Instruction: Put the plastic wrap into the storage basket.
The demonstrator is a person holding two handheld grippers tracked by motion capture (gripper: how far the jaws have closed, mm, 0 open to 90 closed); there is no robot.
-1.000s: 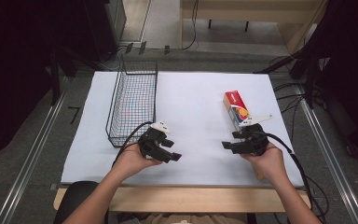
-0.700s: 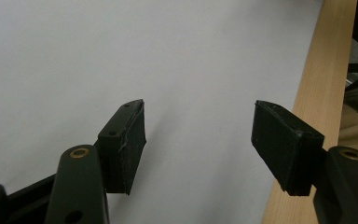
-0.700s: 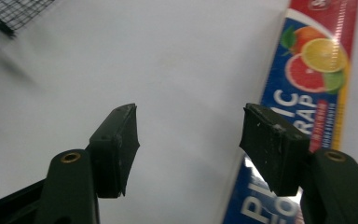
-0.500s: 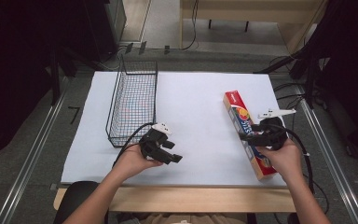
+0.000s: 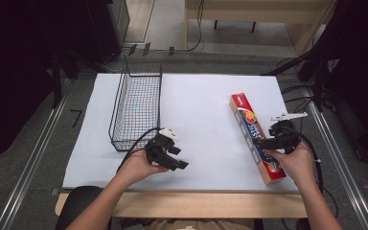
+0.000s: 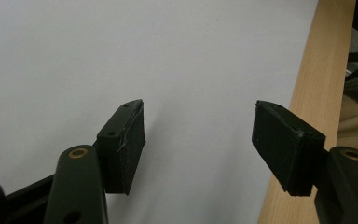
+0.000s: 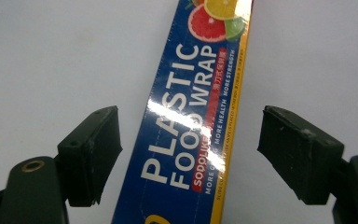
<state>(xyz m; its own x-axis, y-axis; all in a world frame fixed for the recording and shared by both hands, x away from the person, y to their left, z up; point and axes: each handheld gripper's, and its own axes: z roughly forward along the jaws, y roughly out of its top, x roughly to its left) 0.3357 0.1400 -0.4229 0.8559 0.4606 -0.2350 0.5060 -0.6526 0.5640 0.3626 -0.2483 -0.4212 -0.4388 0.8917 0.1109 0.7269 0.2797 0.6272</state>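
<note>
White tabletop bears the plastic wrap box between the right hand-held gripper's wide-open, empty jaws.

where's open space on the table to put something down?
Widest bare patch: the white table between the wire basket and the plastic wrap box. The far strip behind both is free too. Crowded: near edge by the left claw, and the right side, where the right claw straddles the box.
</note>
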